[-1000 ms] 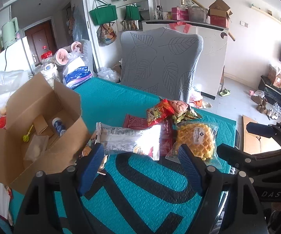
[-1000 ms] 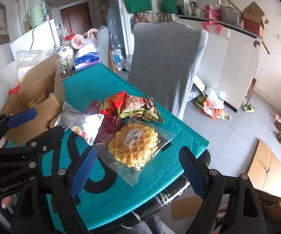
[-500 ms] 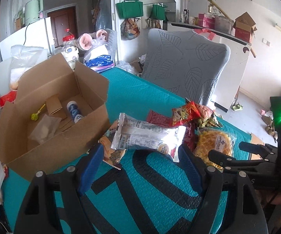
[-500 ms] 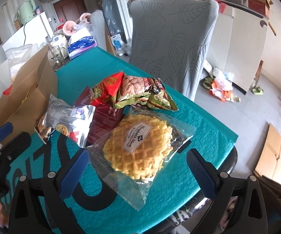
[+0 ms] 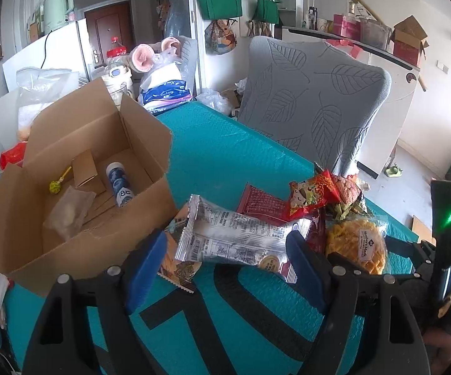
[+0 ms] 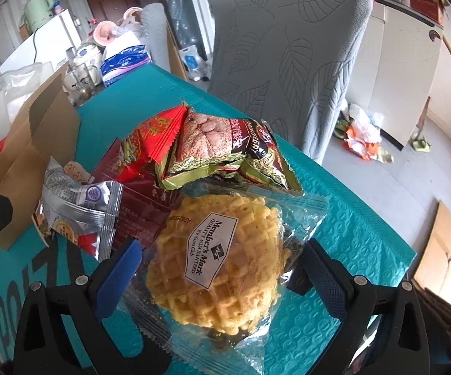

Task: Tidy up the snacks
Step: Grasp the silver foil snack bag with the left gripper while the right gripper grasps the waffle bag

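Teal padded table cover [image 5: 225, 143] carries most snacks unsorted: the silver foil packet [image 5: 234, 239] lies between the left gripper's [image 5: 225, 259] spread fingers, the clear-wrapped yellow waffle [image 6: 219, 262] between the right gripper's [image 6: 222, 268]. At ten o'clock, the open brown cardboard box [image 5: 69, 187] holds few items.

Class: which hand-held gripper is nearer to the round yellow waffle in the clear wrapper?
Right. The right hand-held gripper straddles the round yellow waffle in the clear wrapper; the left hand-held gripper is over the silver foil packet beside it.
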The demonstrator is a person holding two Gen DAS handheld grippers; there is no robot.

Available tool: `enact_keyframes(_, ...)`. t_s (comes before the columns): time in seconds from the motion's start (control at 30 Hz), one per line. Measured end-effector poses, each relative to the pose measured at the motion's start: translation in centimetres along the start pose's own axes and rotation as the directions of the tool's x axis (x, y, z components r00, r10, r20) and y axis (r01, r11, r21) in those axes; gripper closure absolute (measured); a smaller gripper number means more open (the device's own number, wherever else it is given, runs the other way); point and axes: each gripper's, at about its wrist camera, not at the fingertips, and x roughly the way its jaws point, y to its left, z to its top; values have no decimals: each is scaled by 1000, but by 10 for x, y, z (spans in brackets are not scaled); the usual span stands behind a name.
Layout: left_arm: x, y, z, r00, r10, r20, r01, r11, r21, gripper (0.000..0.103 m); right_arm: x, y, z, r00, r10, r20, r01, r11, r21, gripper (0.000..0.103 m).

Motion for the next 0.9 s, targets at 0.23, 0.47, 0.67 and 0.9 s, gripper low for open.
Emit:
enact_keyframes(0.23,30,-5,12,997,74,-37,-76,996,-56,25,-8,-10,-10,999,41,9,-41,999,-32,5)
enact_keyframes(0.47,60,-1,18,984,139,-111,-148,985,-85,25,-8,-11,-11,999,45,9,-44,998,-51,5)
enact_keyframes(0.67,70,-9,8,978,133,-159,-139,990,-31,25,-6,-12,-6,999,53,-2,-53,998,-31,4)
enact_keyframes(0.9,59,-19,-15,980,124,-158,-119,992,39,25,0,-13,4,999,32,-15,-31,999,28,0)
